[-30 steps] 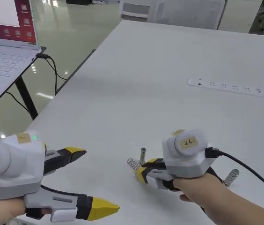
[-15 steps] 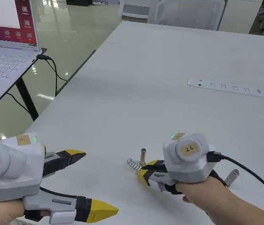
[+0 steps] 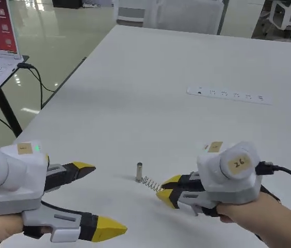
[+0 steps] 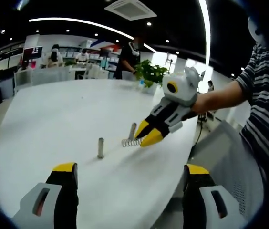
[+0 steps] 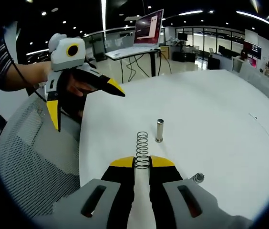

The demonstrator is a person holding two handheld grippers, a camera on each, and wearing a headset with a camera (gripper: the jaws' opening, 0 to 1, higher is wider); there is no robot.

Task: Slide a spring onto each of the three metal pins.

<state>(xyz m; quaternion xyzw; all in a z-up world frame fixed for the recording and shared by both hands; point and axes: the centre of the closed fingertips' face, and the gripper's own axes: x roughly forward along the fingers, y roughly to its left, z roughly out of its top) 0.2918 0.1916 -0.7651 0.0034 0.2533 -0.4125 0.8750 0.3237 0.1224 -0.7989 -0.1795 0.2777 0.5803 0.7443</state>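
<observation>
**A:** Head view first. Where's the spring?

**B:** The spring is at bottom centre, over the white table. One end is pinched in the closed jaws of the right gripper, which is at lower right. The free end is just beside an upright pin. The left gripper, lower left, has its jaws spread wide with nothing between them. A power strip lies at upper right, well apart.

**A:** And the left gripper view?

**B:** Its own jaws rise far apart at the bottom. In mid-frame the right gripper grips the spring. The pin stands to the left of it, and a second pin is just behind the spring.

**A:** Right gripper view?

**B:** The jaws are clamped on the spring at bottom centre, and the coil reaches toward the pin. The second pin is at lower right. The left gripper, jaws apart, is at upper left.
</observation>
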